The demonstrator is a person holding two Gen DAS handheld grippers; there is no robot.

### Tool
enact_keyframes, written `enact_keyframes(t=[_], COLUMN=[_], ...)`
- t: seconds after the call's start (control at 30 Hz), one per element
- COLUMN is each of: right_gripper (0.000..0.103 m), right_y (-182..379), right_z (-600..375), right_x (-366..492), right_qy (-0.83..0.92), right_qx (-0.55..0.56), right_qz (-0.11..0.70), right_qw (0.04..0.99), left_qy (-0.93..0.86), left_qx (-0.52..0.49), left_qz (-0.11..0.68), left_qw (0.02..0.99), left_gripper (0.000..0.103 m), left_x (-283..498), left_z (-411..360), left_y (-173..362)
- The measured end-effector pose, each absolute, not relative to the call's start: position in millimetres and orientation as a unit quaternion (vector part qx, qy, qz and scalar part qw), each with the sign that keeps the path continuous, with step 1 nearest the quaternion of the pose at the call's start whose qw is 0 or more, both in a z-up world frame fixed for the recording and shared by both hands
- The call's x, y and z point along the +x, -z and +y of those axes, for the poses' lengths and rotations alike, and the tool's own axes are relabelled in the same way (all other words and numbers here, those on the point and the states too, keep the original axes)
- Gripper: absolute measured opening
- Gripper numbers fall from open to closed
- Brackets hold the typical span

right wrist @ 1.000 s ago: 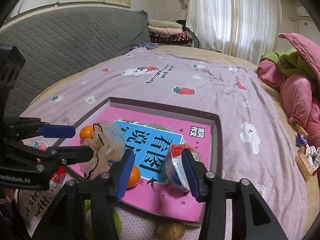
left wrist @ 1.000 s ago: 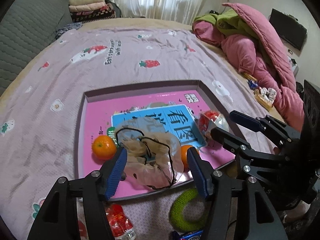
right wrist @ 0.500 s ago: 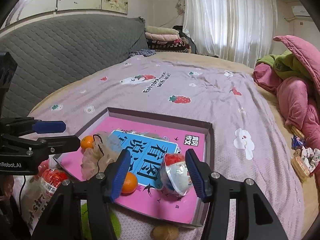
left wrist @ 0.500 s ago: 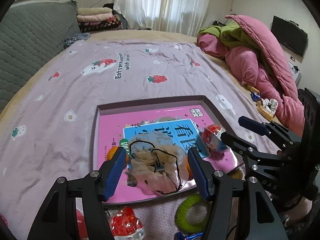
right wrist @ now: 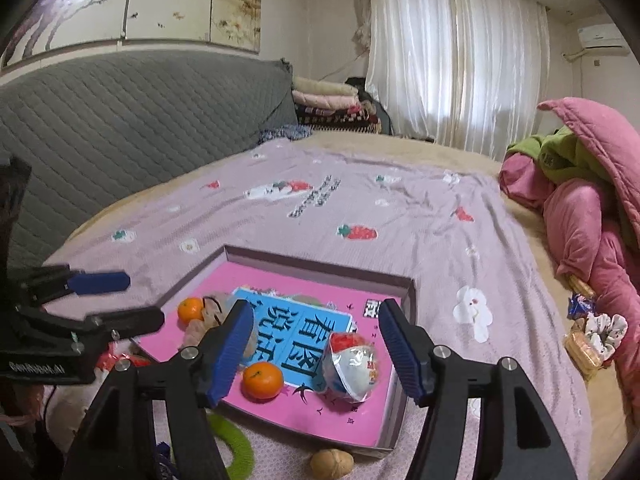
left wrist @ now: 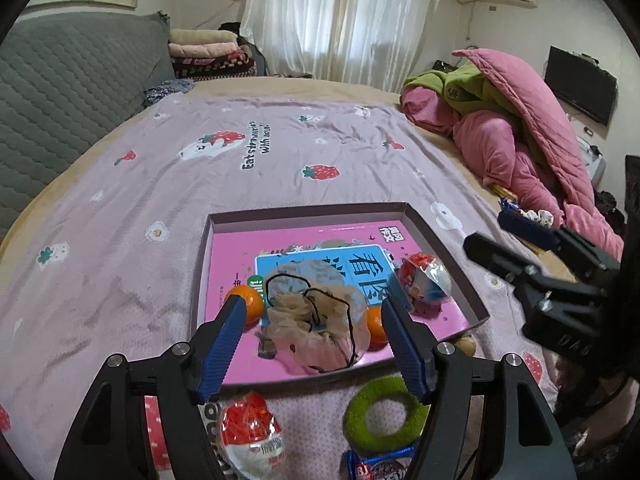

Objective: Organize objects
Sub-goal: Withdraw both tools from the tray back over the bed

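With both the left hand-held gripper [left wrist: 312,344] and the right hand-held gripper [right wrist: 316,348] spread empty, jaws just opened, above the tray [left wrist: 444,248] on the bed, the green ring [left wrist: 386,416] just outside it is probably best approached squarely.

A shallow box [left wrist: 442,248] lying on the bed [left wrist: 168,184], with things in it and beside it.

In the box, a mesh bag [left wrist: 316,320] lies between two oranges [left wrist: 249,300], with a wrapped snack [left wrist: 424,282] to its right. Outside the near edge lie a ring [left wrist: 386,412], a second wrapped snack [left wrist: 252,436] left of it, and a walnut [right wrist: 331,463] by the right corner.
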State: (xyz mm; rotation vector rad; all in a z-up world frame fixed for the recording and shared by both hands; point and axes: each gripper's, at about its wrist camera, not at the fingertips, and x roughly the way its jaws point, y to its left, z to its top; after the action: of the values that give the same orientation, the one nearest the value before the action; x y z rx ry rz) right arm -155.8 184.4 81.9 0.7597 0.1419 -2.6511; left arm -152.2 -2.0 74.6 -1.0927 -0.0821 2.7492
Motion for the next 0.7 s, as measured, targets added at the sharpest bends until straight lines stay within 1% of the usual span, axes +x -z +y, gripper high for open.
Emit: enact_keyframes(t=[0.23, 0.33, 0.47, 0.7], right_gripper=[0.067, 0.068, 0.071, 0.075], right_y=[-94, -96, -98, -98], right_z=[187, 185, 185, 197], right_x=[-137, -129, -117, -101], right_qy=[0.948, 0.949, 0.952, 0.950], right_qx=[0.251, 0.242, 0.229, 0.226], right_qz=[0.039, 0.046, 0.057, 0.039], right_qw=[0.192, 0.197, 0.197, 0.211], left_qy=[-0.929, -0.930, -0.932, -0.938], left_qx=[-0.358, -0.356, -0.351, -0.338], left_qz=[-0.027, -0.030, -0.035, -0.034], left_qw=[0.084, 0.084, 0.080, 0.074], left_gripper=[0.072, 0.072, 0.074, 0.074], left_x=[-130, -122, -109, -93], left_z=[-1, 2, 4, 11], left_y=[-75, -76, -77, -86])
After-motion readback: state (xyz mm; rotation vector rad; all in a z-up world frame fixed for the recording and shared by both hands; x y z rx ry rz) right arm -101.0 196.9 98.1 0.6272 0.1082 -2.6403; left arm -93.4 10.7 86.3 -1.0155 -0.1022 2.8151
